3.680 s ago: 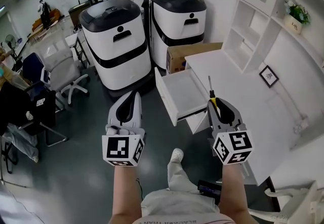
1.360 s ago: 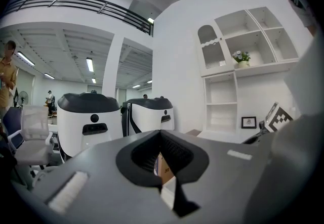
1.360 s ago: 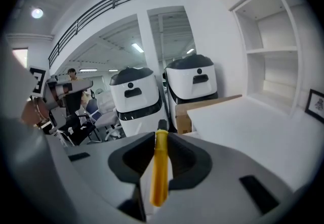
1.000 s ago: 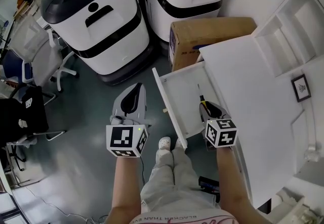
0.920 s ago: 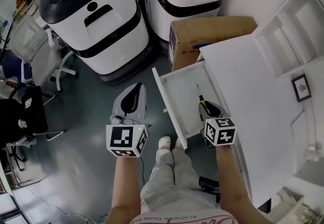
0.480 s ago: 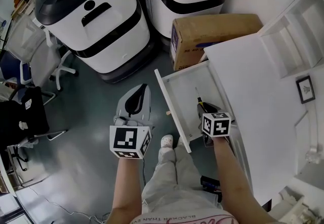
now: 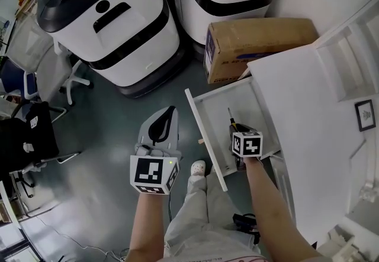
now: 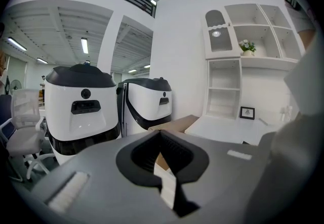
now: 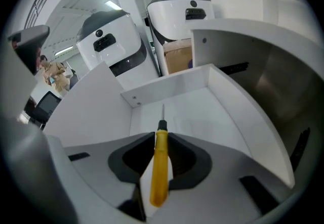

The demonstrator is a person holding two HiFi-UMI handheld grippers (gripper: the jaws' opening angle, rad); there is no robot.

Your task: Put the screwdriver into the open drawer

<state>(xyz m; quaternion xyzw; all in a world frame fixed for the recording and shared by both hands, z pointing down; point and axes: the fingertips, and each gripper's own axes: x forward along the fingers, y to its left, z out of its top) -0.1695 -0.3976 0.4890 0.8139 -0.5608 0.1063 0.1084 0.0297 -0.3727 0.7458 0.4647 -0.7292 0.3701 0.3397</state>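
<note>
The screwdriver has a yellow handle and a thin metal shaft, and it points forward and down over the floor of the open white drawer. My right gripper is shut on its handle. In the head view the right gripper is low inside the drawer, with the screwdriver sticking out ahead of it. Whether the tip touches the drawer floor is unclear. My left gripper hangs over the grey floor left of the drawer, shut and empty. From the left gripper view, the left gripper faces the machines.
Two white-and-black machines stand beyond the drawer, with a cardboard box beside them. The white desk runs along the right, with a small picture frame on it. An office chair stands far left. The person's shoe is below the drawer front.
My right gripper has sunk with the screwdriver down into the drawer and tipped more steeply. The left gripper has dropped a little beside the drawer.
</note>
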